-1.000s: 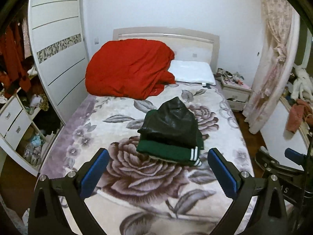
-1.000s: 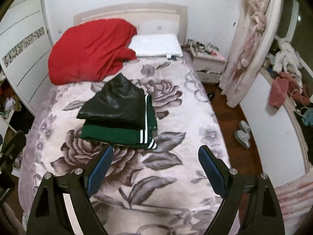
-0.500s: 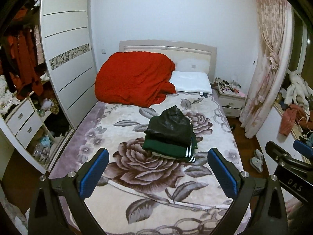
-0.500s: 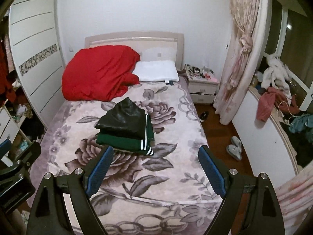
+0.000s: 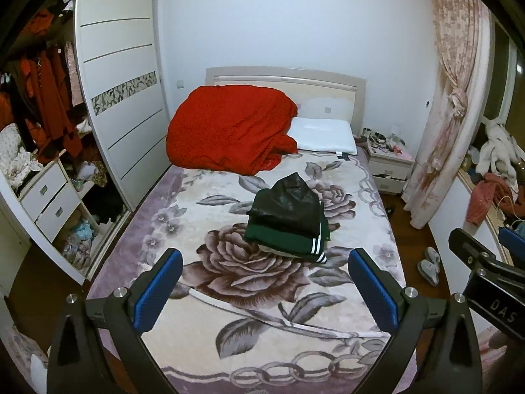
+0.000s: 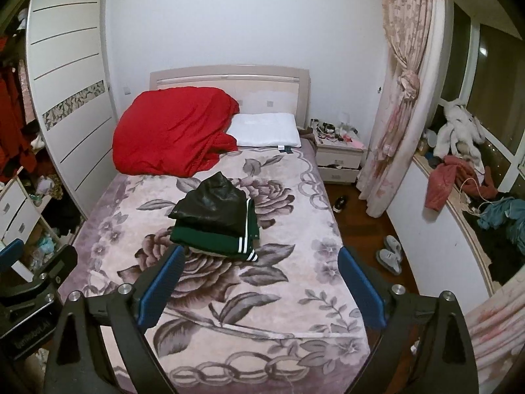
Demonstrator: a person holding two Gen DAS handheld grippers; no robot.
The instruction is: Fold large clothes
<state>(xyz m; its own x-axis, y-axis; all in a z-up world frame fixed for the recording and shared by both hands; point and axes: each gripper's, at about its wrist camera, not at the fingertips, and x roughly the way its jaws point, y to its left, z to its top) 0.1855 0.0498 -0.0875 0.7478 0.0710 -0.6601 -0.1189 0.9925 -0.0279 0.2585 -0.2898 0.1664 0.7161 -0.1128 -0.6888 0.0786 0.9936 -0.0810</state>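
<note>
Blue-padded fingers frame both views. Left gripper (image 5: 265,277): jaws spread wide, nothing between them, held above the foot end of the bed. Right gripper (image 6: 261,274): same, wide apart and empty; it also shows at the right edge of the left view, so the two sit side by side, near each other.

Beyond them, the floral blanket (image 5: 229,295) covers the bed (image 6: 229,75), lying mostly flat.

Folded jacket (image 5: 288,220), (image 6: 215,220): a compact stack near the middle of the blanket, well apart from both grippers. Glossy black upper layers, dark green ribbed hem with white stripes at the edge nearest the cameras. Looks already folded, so the task seems at or near its end for this garment.

Handling, as a judgement: the shiny black shell looks leather-like, probably smooth and slippery, moderately heavy, with layers liable to slide off one another. The knit hem looks softer and easier to hold. If moving it, pinch through the whole stack at the two near corners of the green hem, one gripper per corner, and lift evenly.

Farther out: red duvet (image 5: 229,134) bunched at the headboard, white pillow (image 5: 323,136) just beside it, wardrobe (image 5: 121,98) left, nightstand (image 6: 339,157) and pink curtain (image 6: 402,82) right.
</note>
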